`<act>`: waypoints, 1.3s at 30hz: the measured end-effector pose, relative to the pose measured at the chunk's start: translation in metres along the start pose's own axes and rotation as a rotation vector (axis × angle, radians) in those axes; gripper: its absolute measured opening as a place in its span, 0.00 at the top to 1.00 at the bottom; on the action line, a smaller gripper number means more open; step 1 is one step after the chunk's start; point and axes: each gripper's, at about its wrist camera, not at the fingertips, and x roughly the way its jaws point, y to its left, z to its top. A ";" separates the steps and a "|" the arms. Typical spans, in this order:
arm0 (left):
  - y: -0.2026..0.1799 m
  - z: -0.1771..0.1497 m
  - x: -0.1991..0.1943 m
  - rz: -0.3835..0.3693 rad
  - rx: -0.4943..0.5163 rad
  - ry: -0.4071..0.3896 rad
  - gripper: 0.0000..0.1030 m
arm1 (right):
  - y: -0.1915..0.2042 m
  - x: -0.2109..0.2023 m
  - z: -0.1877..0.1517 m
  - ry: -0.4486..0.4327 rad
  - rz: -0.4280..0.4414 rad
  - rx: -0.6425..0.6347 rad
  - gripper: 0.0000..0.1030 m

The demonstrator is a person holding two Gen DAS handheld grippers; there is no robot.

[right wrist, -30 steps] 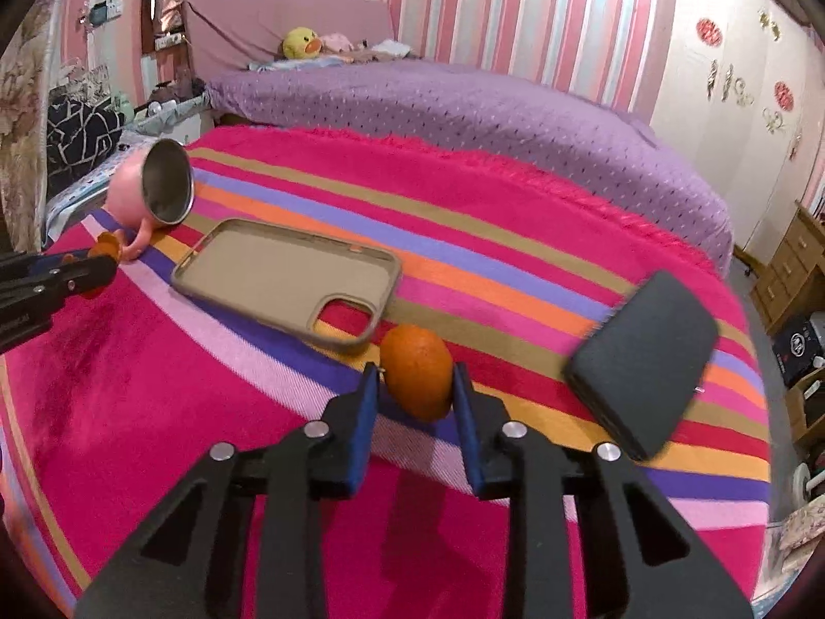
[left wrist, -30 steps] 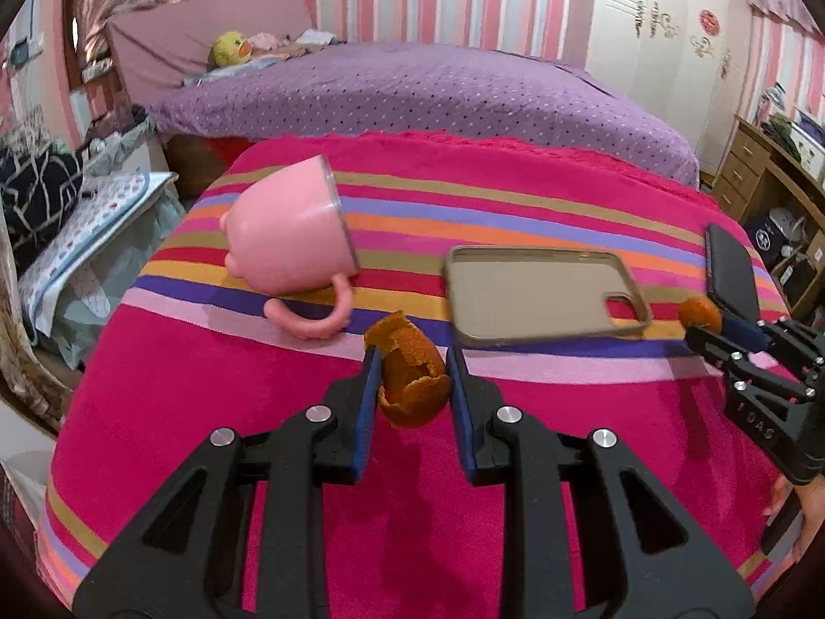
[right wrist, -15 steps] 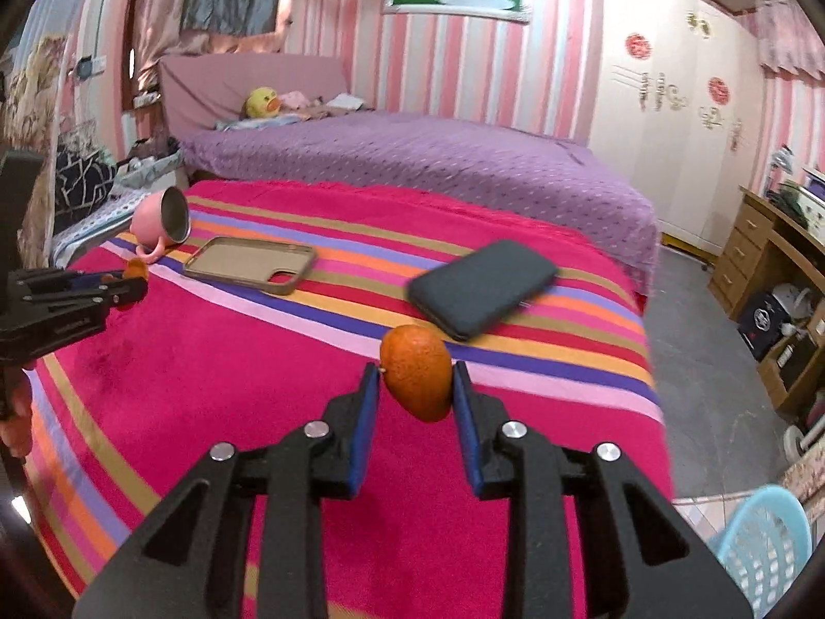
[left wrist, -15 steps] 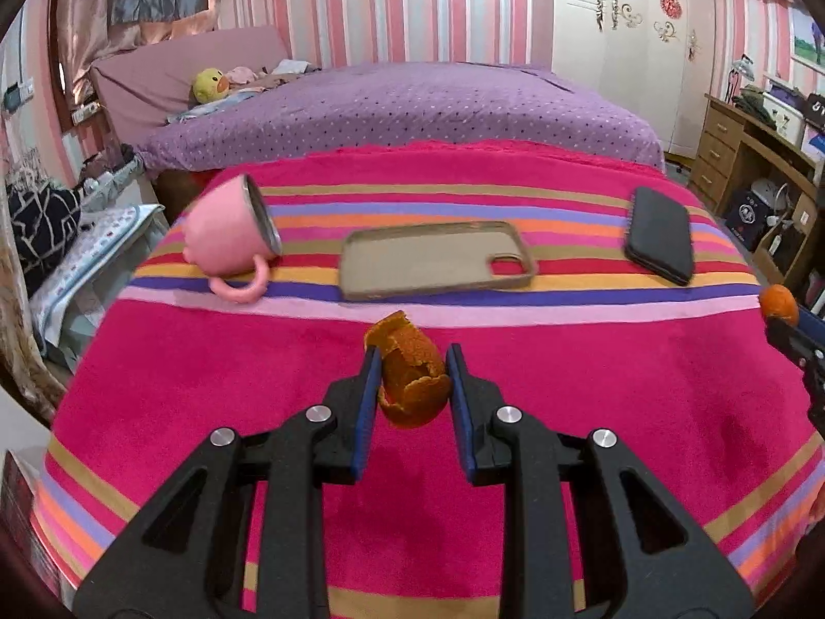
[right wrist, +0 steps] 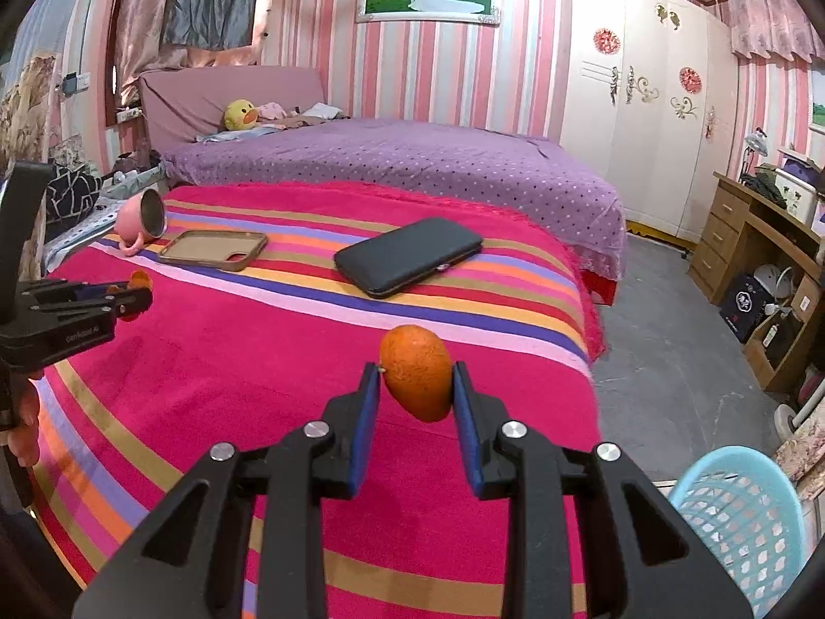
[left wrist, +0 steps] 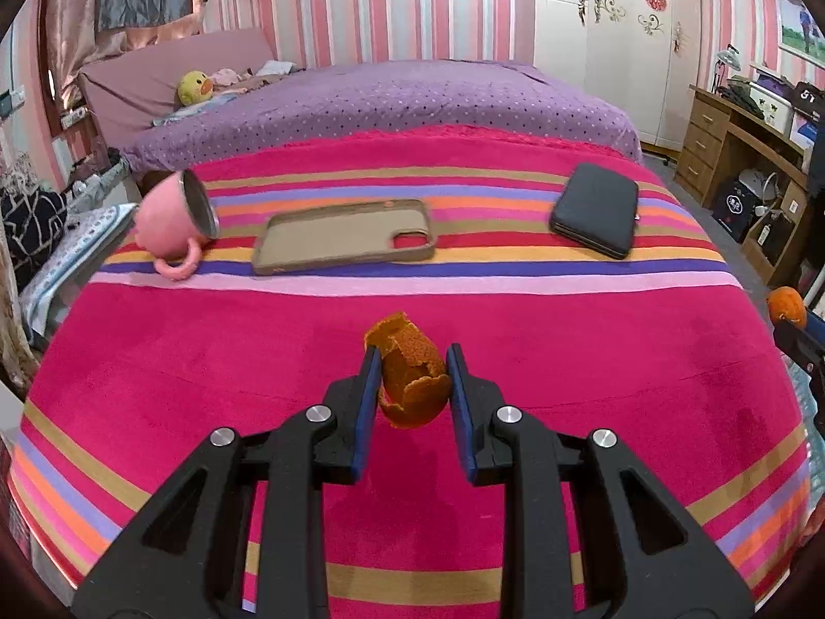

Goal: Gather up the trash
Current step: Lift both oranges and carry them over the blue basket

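A striped pink blanket covers the near bed. Above its near part, the left gripper is clamped on a torn orange peel; off to the right, the right gripper pinches a smooth orange piece, with a blue basket near right. Farther off lie a pink mug, phone case and black wallet.

Both cameras are sitting low behind their grippers, looking forward and down over the striped blanket from its near edge toward the headboard wall. The left view is facing squarely across the blanket; the right view is looking from nearer the right edge, taking in floor and a basket. Both are sharing the mug, case and wallet.
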 end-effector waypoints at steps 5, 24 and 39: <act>-0.026 -0.002 -0.001 0.004 0.028 -0.016 0.76 | -0.023 -0.006 -0.005 -0.002 -0.021 0.029 0.72; -0.102 -0.007 -0.020 -0.037 0.111 -0.060 0.76 | -0.121 -0.059 -0.029 -0.046 -0.118 0.143 0.72; -0.222 -0.020 -0.055 -0.169 0.232 -0.106 0.76 | -0.197 -0.093 -0.066 -0.026 -0.221 0.213 0.72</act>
